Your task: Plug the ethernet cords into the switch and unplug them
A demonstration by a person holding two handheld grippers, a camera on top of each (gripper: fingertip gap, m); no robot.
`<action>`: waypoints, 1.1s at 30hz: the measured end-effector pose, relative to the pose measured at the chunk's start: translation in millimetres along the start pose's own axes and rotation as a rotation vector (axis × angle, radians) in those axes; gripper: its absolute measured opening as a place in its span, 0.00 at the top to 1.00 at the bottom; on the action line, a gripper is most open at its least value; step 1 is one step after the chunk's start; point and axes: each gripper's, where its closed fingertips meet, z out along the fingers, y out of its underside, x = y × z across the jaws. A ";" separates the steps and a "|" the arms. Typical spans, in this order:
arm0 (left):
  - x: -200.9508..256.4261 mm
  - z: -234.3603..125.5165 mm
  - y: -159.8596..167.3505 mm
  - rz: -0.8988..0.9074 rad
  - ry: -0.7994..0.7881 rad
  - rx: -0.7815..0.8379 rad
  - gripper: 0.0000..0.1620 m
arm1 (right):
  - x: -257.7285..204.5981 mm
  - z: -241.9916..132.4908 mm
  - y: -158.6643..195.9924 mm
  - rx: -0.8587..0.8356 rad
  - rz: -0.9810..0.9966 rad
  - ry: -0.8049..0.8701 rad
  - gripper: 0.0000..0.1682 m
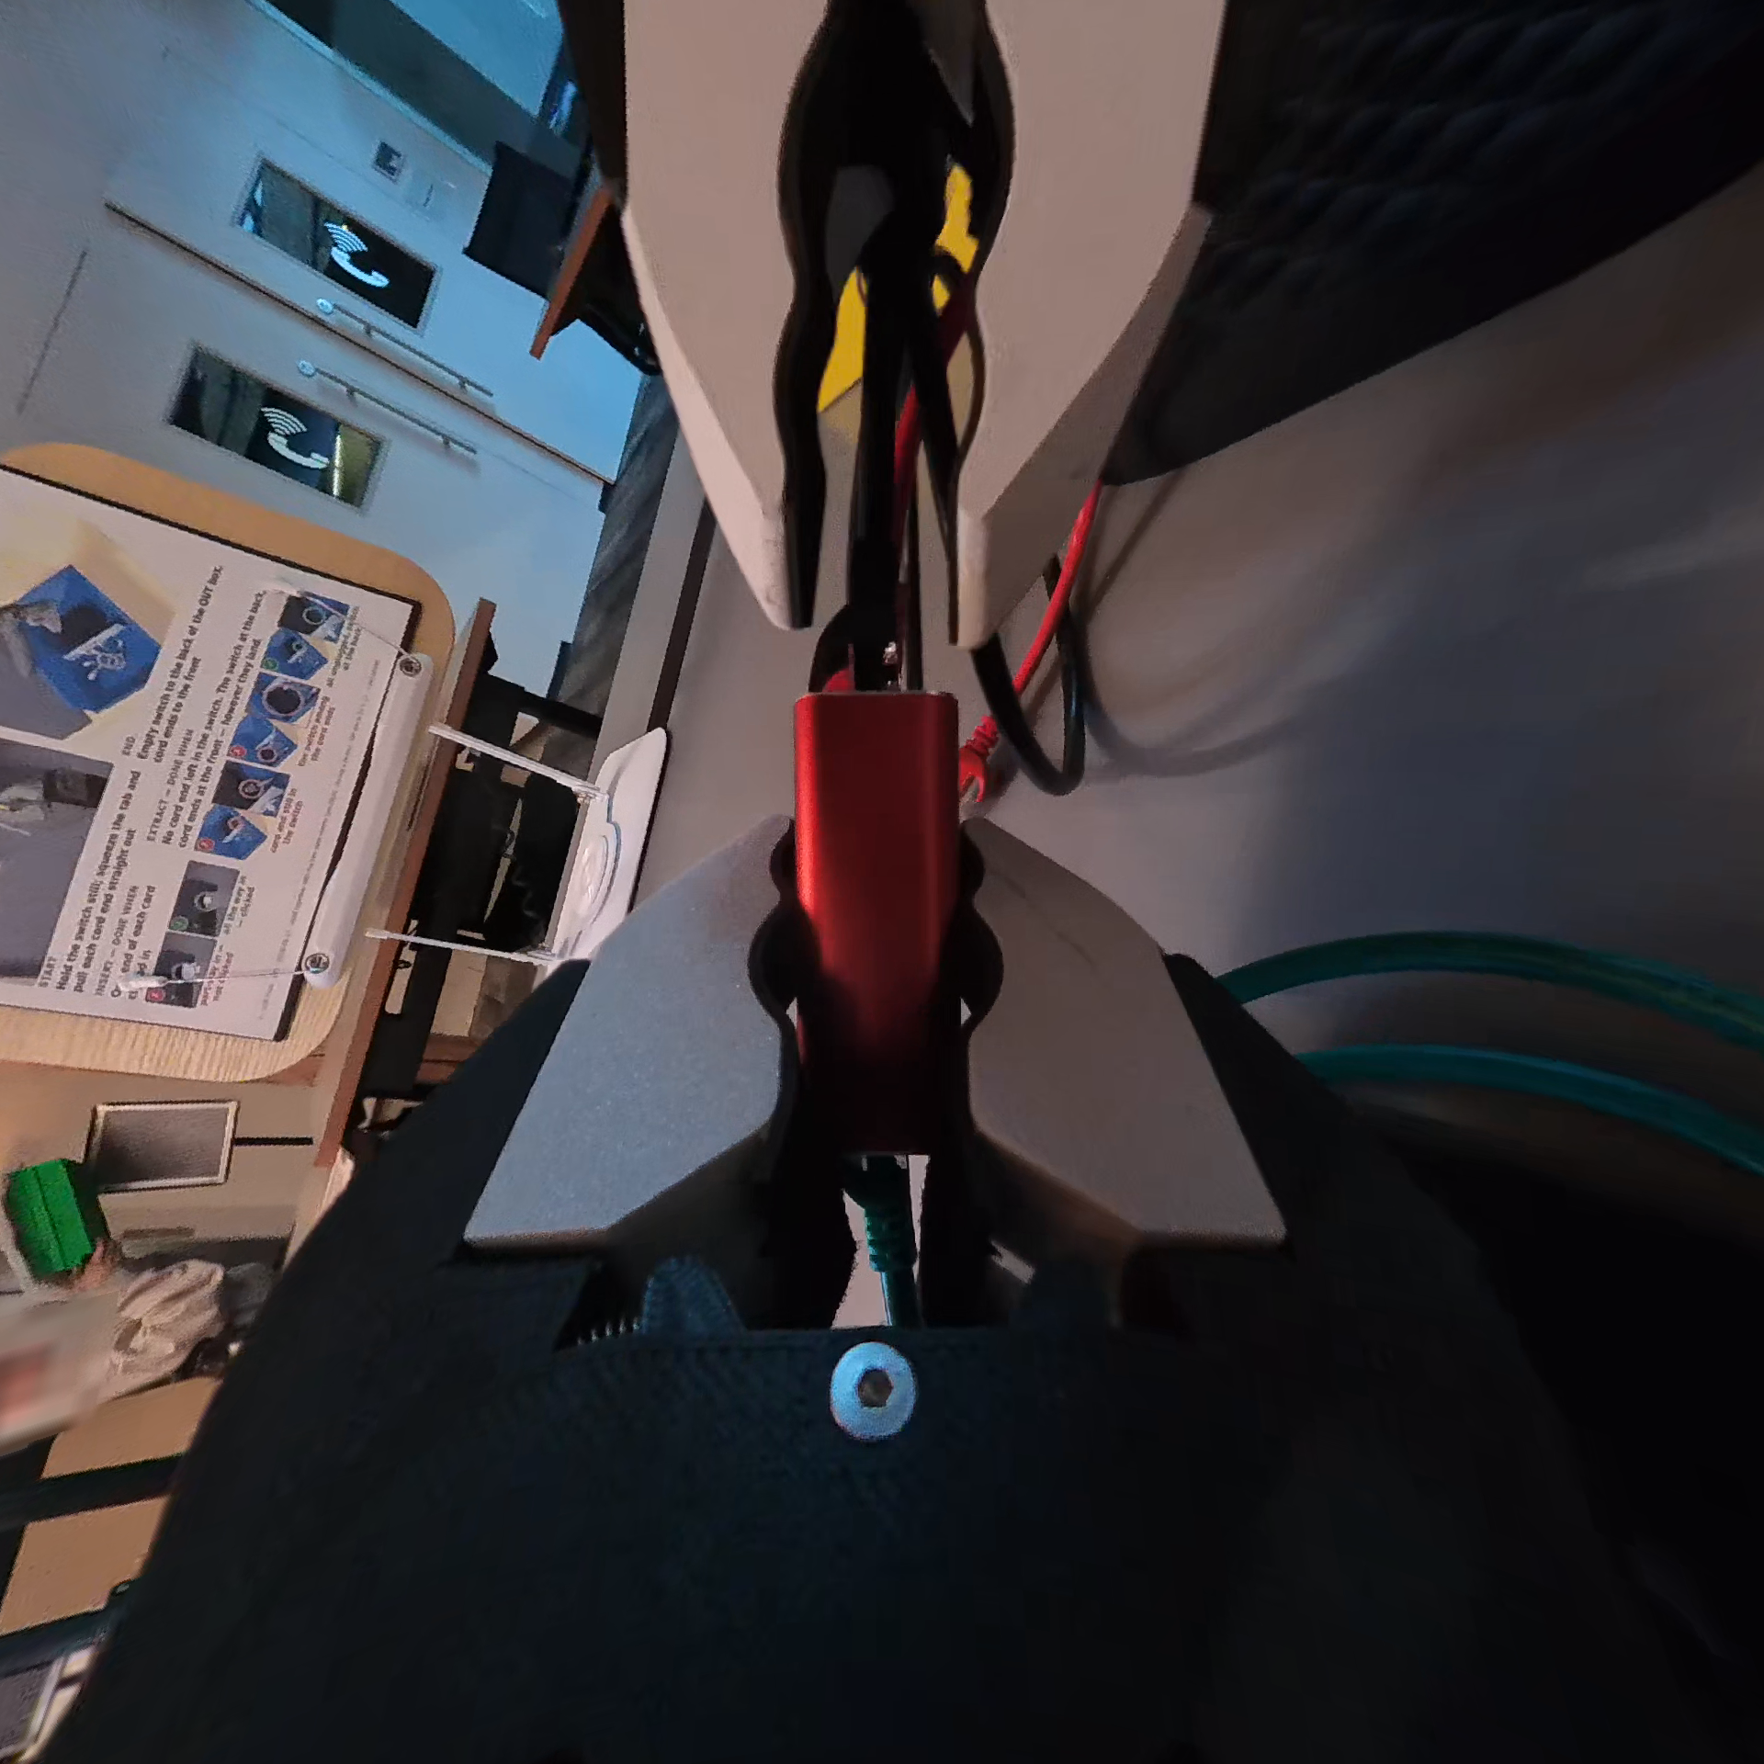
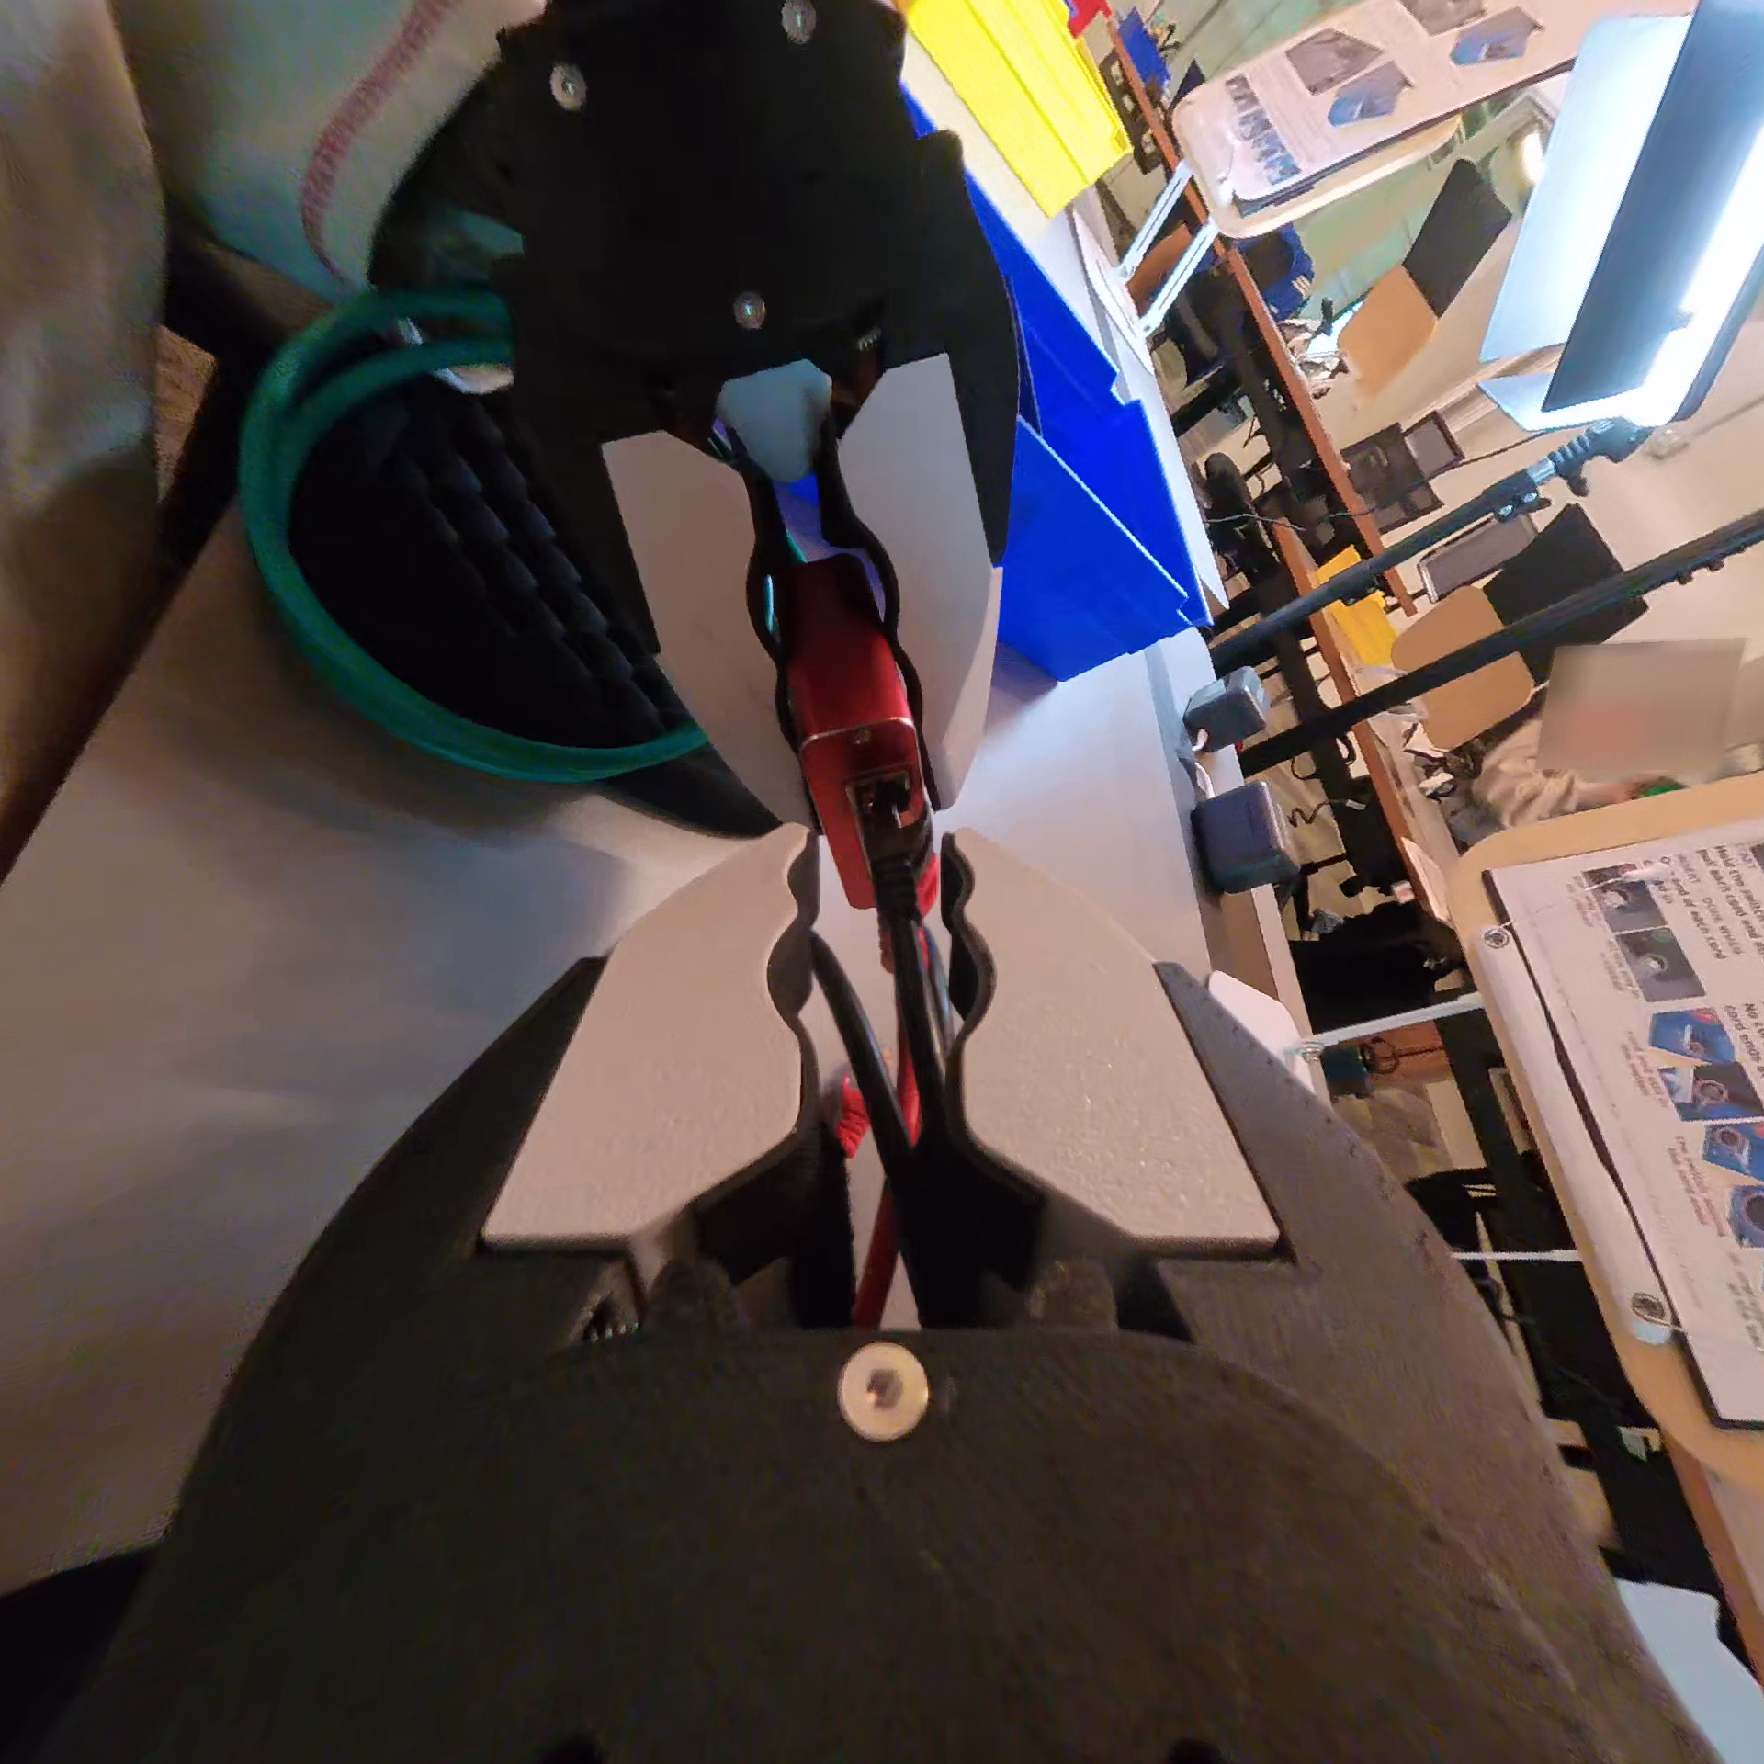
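Grey tabletop [image 2: 286, 955] lies under both grippers, with blue bins [image 2: 1079, 535] behind. Left gripper [image 1: 873, 859] is clamped on the red switch [image 1: 873, 916], held above the table. Right gripper [image 2: 878, 850] has its fingers narrowed around a black cord [image 2: 907, 964] seated in the switch's end port; whether the pads bite it is unclear. Green cord [image 2: 286, 573] loops behind. Pulling without squeezing the tab could drag the switch askew in the left grip, and the red cord [image 2: 873, 1270] alongside may snag.

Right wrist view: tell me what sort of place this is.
Probably a shared lab or workshop for recording handling tasks. Rows of desks hold illustrated instruction boards, a studio light panel stands on a stand, and blue bins and yellow bins sit on the grey table.
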 end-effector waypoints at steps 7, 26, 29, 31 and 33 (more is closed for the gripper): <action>1.3 -2.3 -2.9 0.011 0.011 0.019 0.83 | -0.2 5.5 5.1 -0.052 -0.094 -0.057 0.86; 4.1 -7.1 -2.8 -0.002 0.025 0.040 0.83 | -0.3 8.6 -1.6 -0.063 -0.264 -0.120 0.90; 5.2 -7.6 -4.2 0.005 0.033 0.048 0.83 | -2.8 7.5 -1.9 -0.050 -0.240 -0.162 0.91; 4.5 -7.7 -4.3 0.011 0.033 0.048 0.83 | -2.4 7.4 -2.3 -0.044 -0.241 -0.175 0.91; 5.1 -7.6 -4.1 0.012 0.042 0.047 0.83 | -2.9 7.6 -2.0 -0.046 -0.237 -0.195 0.91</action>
